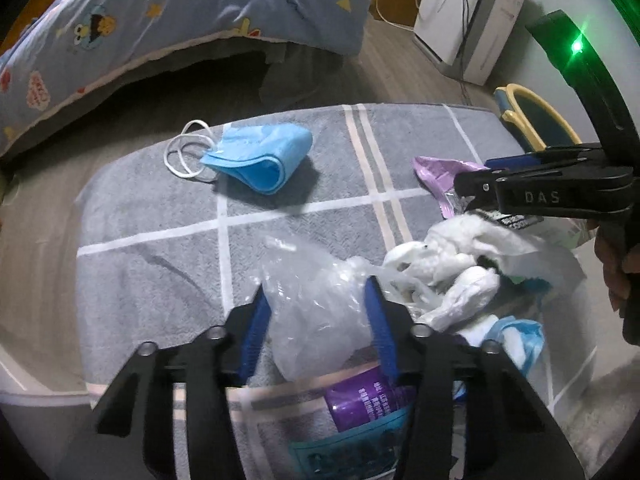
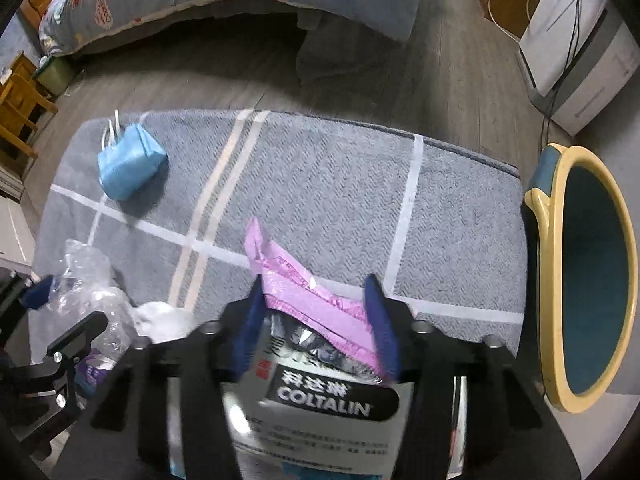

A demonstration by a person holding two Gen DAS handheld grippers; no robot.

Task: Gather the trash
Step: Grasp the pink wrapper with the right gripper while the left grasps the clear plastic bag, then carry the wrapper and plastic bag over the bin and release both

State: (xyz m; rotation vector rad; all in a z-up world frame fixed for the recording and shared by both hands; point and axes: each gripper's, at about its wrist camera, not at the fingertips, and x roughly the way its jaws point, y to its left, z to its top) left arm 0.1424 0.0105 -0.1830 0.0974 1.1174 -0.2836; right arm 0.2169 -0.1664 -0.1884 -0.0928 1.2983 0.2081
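My left gripper (image 1: pixel 318 320) points down at a pile of trash on a grey checked mat (image 1: pixel 160 240). Its blue pads press on a crumpled clear plastic bag (image 1: pixel 312 300). Beside it lie white tissues (image 1: pixel 452 260) and a purple packet (image 1: pixel 360 400). My right gripper (image 2: pixel 316 312) is shut on a pink wrapper (image 2: pixel 296 292), above a silver box marked COLTALIN (image 2: pixel 320 400). In the left wrist view the right gripper (image 1: pixel 484 176) comes in from the right edge. A folded blue face mask (image 1: pixel 256 160) (image 2: pixel 128 168) lies apart at the mat's far left.
A blue bin with a yellow rim (image 2: pixel 576 154) (image 1: pixel 520 92) stands just off the mat's right edge. A bed with a blue patterned quilt (image 1: pixel 120 20) lies beyond the mat. A white appliance with cables (image 2: pixel 580 40) stands at the back right on the wood floor.
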